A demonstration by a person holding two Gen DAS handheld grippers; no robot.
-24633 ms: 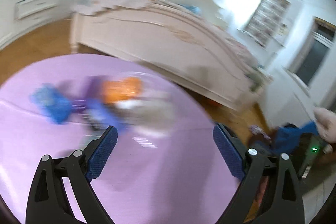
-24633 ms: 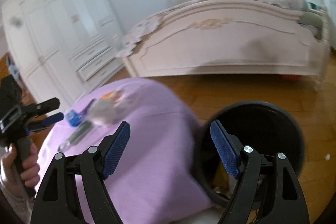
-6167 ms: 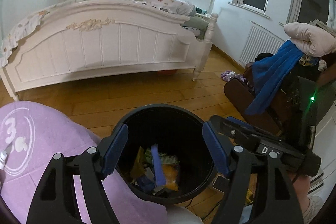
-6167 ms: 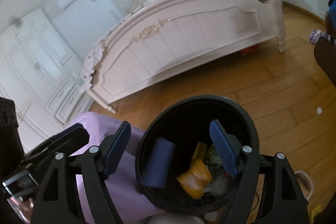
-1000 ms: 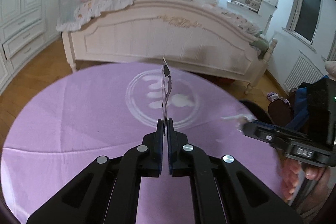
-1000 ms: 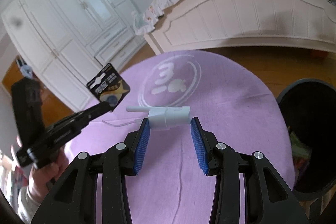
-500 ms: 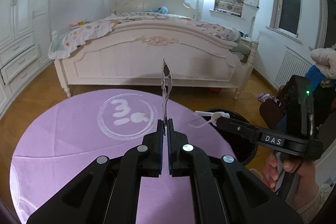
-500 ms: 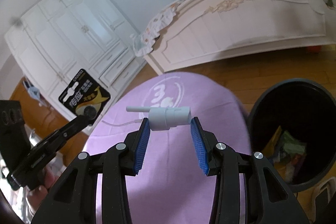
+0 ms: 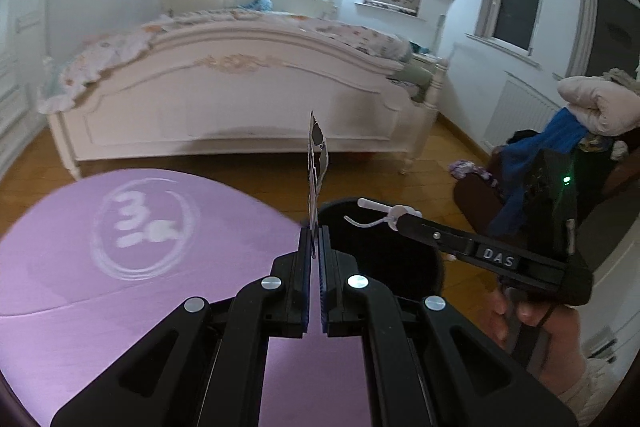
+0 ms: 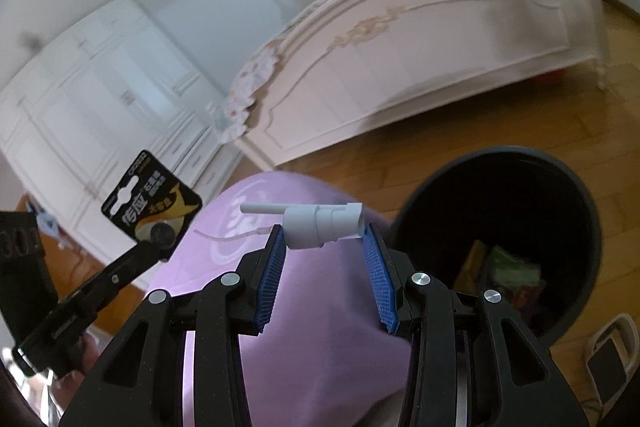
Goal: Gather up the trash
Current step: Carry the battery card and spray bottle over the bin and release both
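Left hand-held gripper (image 9: 315,227): you pinch battery card (image 9: 316,163) edge-up | right hand-held gripper (image 10: 324,239): you clamp white pump nozzle (image 10: 320,225) crosswise | black bin (image 10: 560,187) ahead-right, likely for dropping.

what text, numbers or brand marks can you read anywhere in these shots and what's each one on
"DAS": white letters on the side of the right gripper, seen from the left wrist.
"3": large white numeral inside a ring on the purple tablecloth; the white marks under it are not legible.
"CR2032": small print at the top of the black battery card held by the left gripper; blurred, so uncertain.
Large Chinese characters on that card: too blurred to read.
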